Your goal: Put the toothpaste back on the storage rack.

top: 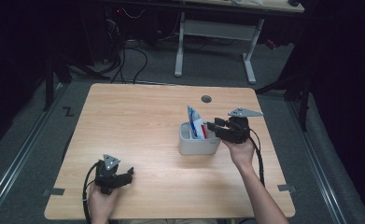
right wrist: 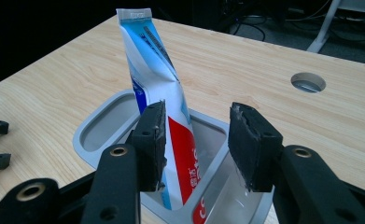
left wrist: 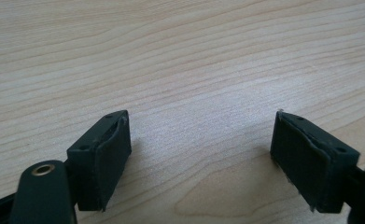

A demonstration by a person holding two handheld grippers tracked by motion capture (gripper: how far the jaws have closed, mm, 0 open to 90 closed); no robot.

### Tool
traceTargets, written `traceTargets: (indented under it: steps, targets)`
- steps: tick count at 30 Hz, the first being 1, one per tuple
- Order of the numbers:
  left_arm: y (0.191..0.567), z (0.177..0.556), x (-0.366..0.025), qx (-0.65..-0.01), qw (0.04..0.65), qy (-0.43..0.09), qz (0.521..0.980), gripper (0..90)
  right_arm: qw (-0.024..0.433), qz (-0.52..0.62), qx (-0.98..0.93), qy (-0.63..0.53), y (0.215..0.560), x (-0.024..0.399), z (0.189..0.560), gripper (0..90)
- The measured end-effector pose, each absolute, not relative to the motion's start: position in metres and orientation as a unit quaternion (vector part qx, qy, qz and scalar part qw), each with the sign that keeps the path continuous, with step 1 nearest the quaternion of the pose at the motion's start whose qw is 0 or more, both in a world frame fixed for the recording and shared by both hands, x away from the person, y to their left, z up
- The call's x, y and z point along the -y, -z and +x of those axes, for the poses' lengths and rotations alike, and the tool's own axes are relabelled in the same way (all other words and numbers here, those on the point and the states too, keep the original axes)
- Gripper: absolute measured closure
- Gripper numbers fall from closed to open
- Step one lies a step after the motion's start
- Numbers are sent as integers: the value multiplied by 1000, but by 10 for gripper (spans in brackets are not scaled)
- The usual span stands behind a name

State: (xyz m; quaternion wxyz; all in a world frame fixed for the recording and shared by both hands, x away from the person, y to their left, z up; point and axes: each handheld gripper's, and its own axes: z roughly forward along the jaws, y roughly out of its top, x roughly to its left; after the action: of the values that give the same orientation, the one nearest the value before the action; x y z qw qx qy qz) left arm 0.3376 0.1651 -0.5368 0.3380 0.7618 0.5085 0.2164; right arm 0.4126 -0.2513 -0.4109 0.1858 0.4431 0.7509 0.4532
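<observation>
The toothpaste tube (right wrist: 159,93) stands on end in the grey holder (right wrist: 94,133) and leans against its rim, so the likeliest slip, to my eye, is the right gripper (right wrist: 196,140) brushing it on the way out and tipping it over the holder's edge, or dragging the light holder across the counter (right wrist: 54,88); its jaws stand partly apart with the tube between them, one pad close beside it, though not visibly pressing. Well away from the holder, near the counter's front edge, the left gripper (left wrist: 201,154) rests with jaws wide apart on nothing.
</observation>
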Motion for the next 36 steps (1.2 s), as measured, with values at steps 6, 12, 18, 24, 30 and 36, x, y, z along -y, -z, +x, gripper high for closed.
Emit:
traceTargets:
  steps: [6,12,18,24,30,36]
  targets:
    - [537,338,-165,-509,338,-216,762,207,188,445,-748,-455,410,255,410,566]
    - [537,338,-165,-509,338,-216,762,207,190,443,-747,-458,408,257,406,564]
    - [537,338,-165,-509,338,-217,762,207,190,448,-740,-464,407,263,404,563]
    - [537,338,-165,-509,338,-216,762,207,194,450,-737,-466,406,269,400,563]
    - [537,338,-165,-509,338,-216,762,207,187,452,-730,-478,405,274,395,564]
    - [537,338,-165,-509,338,-217,762,207,185,456,-726,-481,405,281,391,564]
